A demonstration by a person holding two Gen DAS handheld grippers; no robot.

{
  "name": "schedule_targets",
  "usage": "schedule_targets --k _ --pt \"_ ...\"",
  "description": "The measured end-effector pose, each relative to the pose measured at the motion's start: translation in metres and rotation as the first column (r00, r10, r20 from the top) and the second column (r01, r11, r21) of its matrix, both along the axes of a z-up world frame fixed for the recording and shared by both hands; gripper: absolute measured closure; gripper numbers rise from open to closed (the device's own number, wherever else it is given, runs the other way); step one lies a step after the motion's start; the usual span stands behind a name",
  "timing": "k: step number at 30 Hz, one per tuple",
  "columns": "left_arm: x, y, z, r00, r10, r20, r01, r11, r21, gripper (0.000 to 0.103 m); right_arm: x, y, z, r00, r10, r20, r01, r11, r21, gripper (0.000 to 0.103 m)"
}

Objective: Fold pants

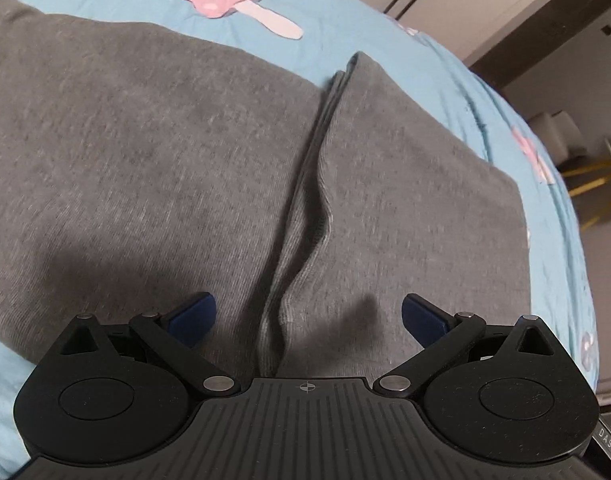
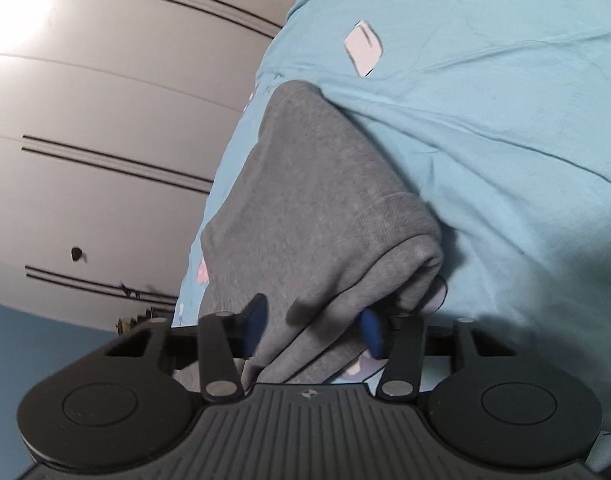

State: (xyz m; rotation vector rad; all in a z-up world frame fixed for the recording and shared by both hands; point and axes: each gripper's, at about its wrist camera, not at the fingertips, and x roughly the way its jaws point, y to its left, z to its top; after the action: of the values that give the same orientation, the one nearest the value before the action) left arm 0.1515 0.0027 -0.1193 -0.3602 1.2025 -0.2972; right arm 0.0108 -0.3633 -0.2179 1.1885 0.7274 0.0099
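A: Where were the pants (image 1: 153, 168) at that point?

B: Spread on the bed, over the light blue bedspread (image 1: 117, 4) with its pink mushroom print (image 1: 221, 0). They were grey knit. In the left wrist view two broad panels of the cloth lay side by side, and a dark crease with a wavy hem edge ran between them toward the camera.

A: And the left gripper (image 1: 308, 316)?

B: Its jaws stood wide apart, with nothing between them. It hung over the pants with the crease roughly midway between its blue pads (image 1: 193, 314). Whether the pads touched the cloth, I could not tell.

A: The right one?

B: The right gripper (image 2: 314, 328) had cloth between its jaws. A bunched fold of the pants (image 2: 305, 200) ran down between the two blue pads (image 2: 254, 320) to the gripper body. The jaws were drawn in around it, narrower than the left pair, and both pads seemed to press the fabric. From there the grey cloth stretched away along the edge of the bed.

A: Anything beyond the bed?

B: Pale wall panels (image 2: 105, 100) with dark grooves showed past the bed's edge in the right wrist view.
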Motion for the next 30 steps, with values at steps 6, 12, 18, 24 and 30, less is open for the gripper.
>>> schedule_targets --k 6,12,18,24,30 --pt "-0.009 -0.02 0.004 0.988 -0.117 0.104 0.114 0.993 0.036 0.03 -0.004 -0.006 -0.001 0.999 -0.041 0.007 0.041 0.999 -0.023 0.08" --pt "0.004 -0.009 -0.009 0.998 -0.005 0.057 0.009 0.997 -0.078 0.024 0.003 -0.006 -0.009 0.997 -0.071 -0.02 0.071 0.997 -0.01 0.079" --pt "0.007 0.008 -0.01 0.997 0.046 0.059 -0.039 0.992 -0.123 0.088 0.009 -0.013 -0.017 0.992 -0.111 -0.053 0.112 0.994 0.006 0.078" --pt "-0.013 0.016 0.01 0.985 0.075 0.155 -0.052 0.988 -0.147 0.089 0.008 -0.001 0.005 0.999 -0.053 0.002 0.053 0.986 -0.159 0.091" --pt "-0.032 0.023 0.018 0.984 0.09 0.154 -0.08 0.994 -0.071 0.089 -0.001 0.001 0.018 0.998 -0.019 0.053 0.028 0.983 -0.183 0.091"
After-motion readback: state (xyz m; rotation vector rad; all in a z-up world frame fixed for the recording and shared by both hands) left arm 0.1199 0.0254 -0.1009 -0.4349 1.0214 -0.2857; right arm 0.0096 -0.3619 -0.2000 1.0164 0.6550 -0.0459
